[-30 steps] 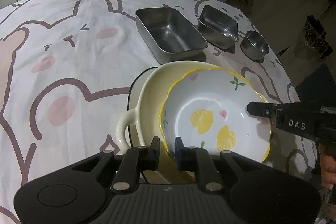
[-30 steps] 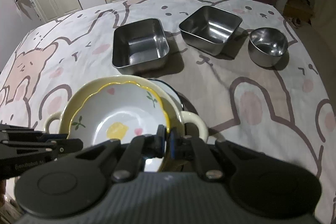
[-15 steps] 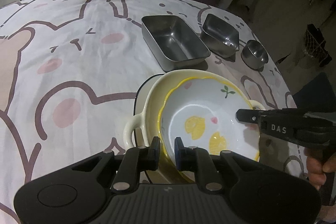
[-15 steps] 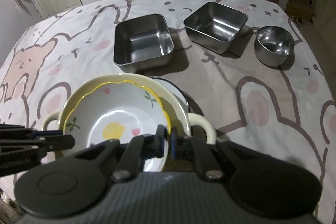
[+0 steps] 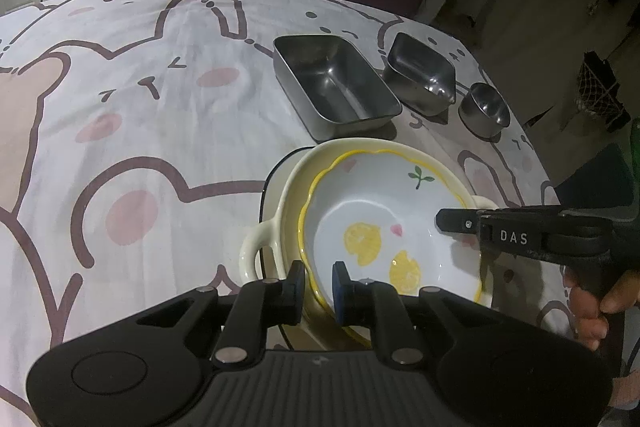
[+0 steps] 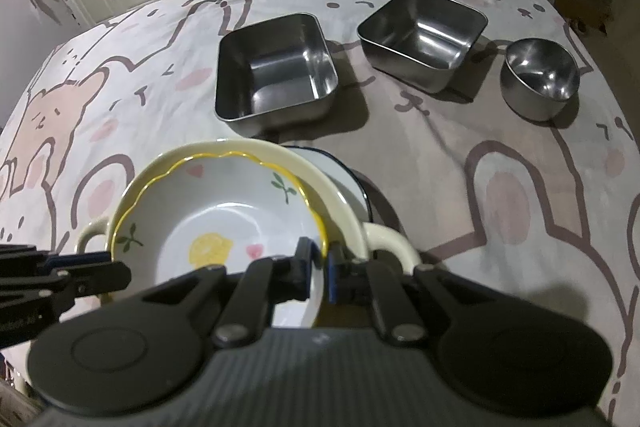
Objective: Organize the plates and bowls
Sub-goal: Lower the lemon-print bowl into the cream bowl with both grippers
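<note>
Both grippers' fingers still clamp the lemon bowl (image 5: pixel 384 227), now nested lower in the cream dish (image 5: pixel 292 187).

The lemon-patterned bowl (image 5: pixel 384 227), tilted above the cream handled dish (image 5: pixel 280 227) a second ago, now sits lower, nested inside it. The right gripper (image 6: pixel 318 265) has loosened slightly at the bowl's rim.

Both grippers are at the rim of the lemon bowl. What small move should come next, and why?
Probably let go: open the left gripper and right gripper, then back away. The lemon bowl already sits nested in the cream dish.
</note>
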Motion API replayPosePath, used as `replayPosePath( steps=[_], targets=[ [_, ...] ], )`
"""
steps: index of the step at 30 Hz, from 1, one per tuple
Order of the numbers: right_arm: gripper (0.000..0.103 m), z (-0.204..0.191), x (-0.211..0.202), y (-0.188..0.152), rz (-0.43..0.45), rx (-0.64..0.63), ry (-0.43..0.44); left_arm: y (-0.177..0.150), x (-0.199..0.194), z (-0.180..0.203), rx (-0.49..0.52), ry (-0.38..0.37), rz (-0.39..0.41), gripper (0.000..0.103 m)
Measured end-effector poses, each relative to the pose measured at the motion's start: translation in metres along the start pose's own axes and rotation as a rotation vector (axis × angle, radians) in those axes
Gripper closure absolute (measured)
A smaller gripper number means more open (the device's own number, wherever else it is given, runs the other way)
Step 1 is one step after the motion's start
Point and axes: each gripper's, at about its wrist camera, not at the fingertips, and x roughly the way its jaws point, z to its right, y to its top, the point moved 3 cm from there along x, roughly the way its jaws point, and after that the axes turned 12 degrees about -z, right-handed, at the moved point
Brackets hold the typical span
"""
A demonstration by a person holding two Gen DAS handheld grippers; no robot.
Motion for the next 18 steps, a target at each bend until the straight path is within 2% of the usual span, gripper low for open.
replayPosePath(
  steps=[18],
  targets=[
    [0.092, 0.0005, 0.0, -0.0037, -0.015, -0.021, -0.007, 0.0018, 0.0026, -0.0009, 0.003, 0.002, -0.007, 0.087]
  ],
)
